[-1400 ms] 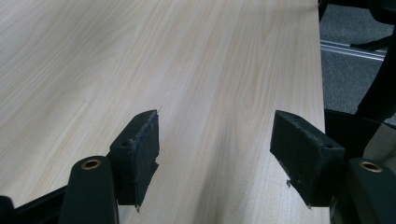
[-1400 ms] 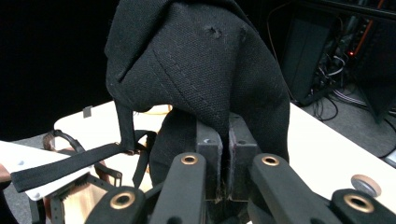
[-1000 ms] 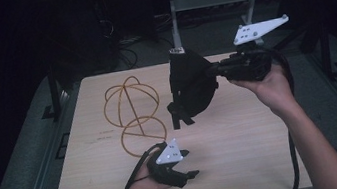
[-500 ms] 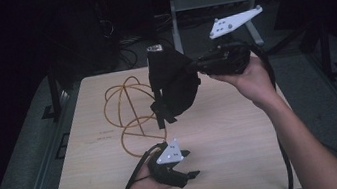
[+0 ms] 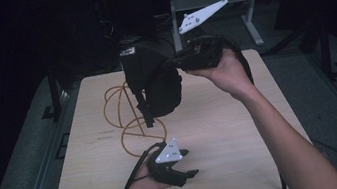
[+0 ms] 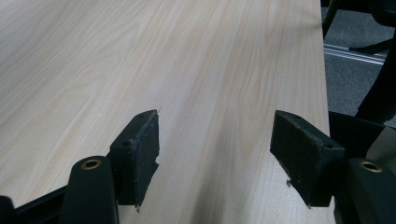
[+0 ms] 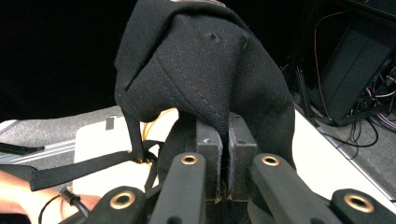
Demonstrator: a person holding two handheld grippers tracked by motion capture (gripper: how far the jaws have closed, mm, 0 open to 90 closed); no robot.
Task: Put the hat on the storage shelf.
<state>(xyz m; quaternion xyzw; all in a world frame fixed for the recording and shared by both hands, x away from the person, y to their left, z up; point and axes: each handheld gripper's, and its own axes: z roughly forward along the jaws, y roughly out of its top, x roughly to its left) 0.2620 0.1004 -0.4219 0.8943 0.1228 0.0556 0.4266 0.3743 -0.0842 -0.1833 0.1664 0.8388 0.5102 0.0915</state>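
Right claw (image 7: 223,154) is clamped on the black bag (image 5: 154,79), held above the worktop (image 5: 242,129); left claw (image 6: 224,158) is open and empty.

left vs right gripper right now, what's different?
Left gripper has open jaws with nothing between them; right gripper is shut on a black cap. Left sits low on the table near its front edge; right is raised above the far side, the cap hanging over an orange cable. Both are hand-held with black jaws.

High overview, two close jaw-level views
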